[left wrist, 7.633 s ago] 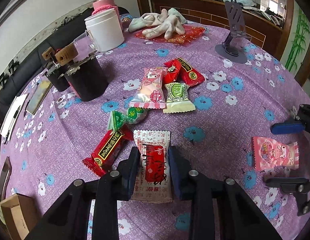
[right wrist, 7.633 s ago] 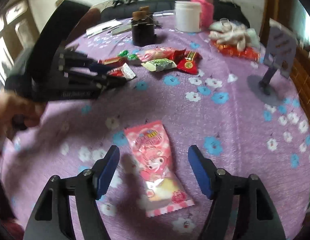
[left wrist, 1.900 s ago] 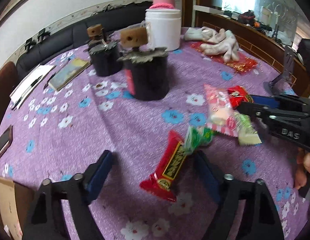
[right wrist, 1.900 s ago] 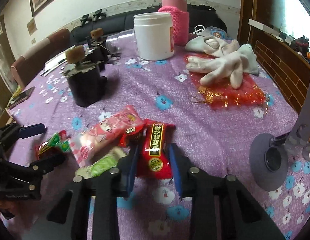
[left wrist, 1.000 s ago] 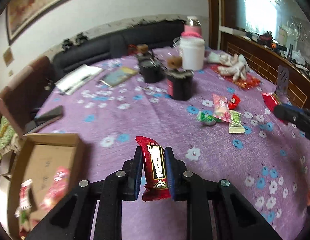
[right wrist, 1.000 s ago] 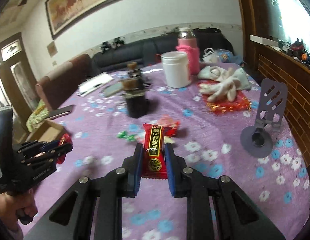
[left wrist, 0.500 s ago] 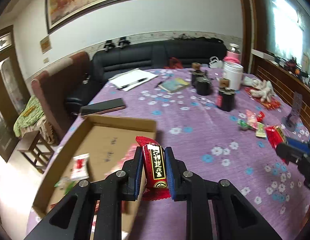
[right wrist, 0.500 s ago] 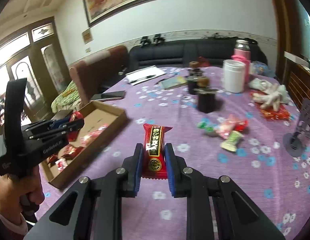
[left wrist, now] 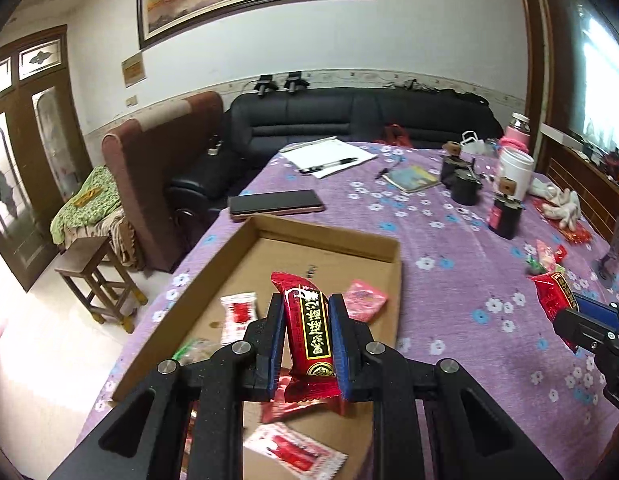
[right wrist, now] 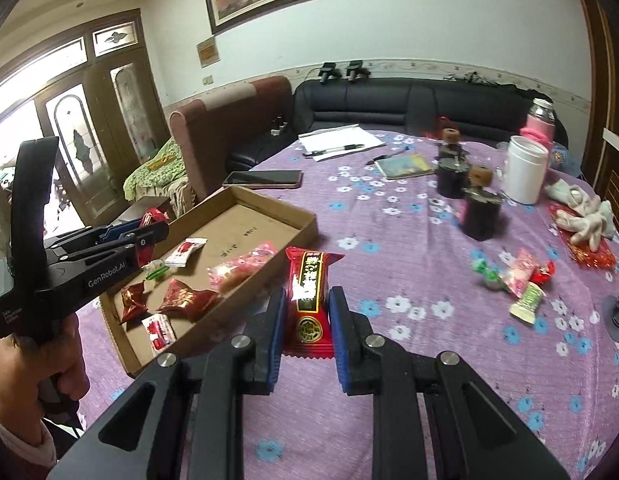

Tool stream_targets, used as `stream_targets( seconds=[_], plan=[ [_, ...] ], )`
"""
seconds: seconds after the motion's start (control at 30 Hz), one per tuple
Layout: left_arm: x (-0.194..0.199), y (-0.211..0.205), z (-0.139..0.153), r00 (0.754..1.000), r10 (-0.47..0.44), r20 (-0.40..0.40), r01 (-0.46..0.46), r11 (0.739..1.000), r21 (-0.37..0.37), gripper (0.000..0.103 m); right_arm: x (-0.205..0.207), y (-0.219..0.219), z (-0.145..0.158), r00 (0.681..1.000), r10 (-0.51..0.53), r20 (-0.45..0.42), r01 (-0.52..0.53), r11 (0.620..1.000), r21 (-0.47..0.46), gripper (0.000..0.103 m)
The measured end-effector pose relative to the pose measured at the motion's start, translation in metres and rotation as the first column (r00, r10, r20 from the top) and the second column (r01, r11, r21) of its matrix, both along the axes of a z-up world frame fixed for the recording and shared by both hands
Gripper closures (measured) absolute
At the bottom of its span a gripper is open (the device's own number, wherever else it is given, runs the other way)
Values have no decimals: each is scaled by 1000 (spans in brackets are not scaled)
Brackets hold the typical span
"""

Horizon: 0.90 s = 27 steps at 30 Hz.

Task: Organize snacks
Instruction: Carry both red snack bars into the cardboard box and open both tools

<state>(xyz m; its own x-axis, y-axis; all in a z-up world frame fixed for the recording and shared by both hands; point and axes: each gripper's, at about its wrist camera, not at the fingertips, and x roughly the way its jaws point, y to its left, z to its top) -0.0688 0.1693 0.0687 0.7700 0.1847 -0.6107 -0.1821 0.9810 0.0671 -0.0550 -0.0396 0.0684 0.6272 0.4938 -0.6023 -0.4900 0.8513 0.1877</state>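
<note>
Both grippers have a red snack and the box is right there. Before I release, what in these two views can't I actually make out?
- Left wrist view: the cardboard box near end is hidden behind the left gripper and its red snack.
- Right wrist view: the box's near corner sits behind the right gripper; the pink packet inside is blurred.
- Both views: print on the snacks is too small to read.
- Right wrist view: the loose snack pile overlaps, so no sure count.

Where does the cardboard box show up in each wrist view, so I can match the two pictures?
Left wrist: the cardboard box fills the lower centre, under the left claw and its red snack.
Right wrist: the box lies left of centre, beside the right claw.
Shared landmark: the dark phone past the box's far end.
</note>
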Motion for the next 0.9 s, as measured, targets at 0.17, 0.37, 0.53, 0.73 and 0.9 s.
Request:
stream_targets(
  seconds=[0.17, 0.37, 0.53, 0.73, 0.9],
  plan=[
    [2, 14, -1, 1000, 24, -3, -24, 1000, 2, 81, 7, 17, -2, 1000, 28, -11, -28, 1000, -1, 82],
    [7, 26, -5, 999, 43, -12, -43, 999, 4, 81, 20, 39, -1, 998, 62, -19, -63, 998, -3, 82],
    [14, 37, -8, 998, 59, -25, -59, 998, 7, 81, 33, 55, 0, 996, 86, -24, -86, 996, 1, 82],
    [21, 52, -11, 996, 81, -37, -81, 997, 10, 81, 50, 75, -3, 993, 111, -31, -111, 994, 3, 82],
    [26, 61, -14, 995, 91, -45, -90, 996, 13, 81, 61, 88, -9, 991, 125, -43, -125, 992, 7, 82]
  ],
)
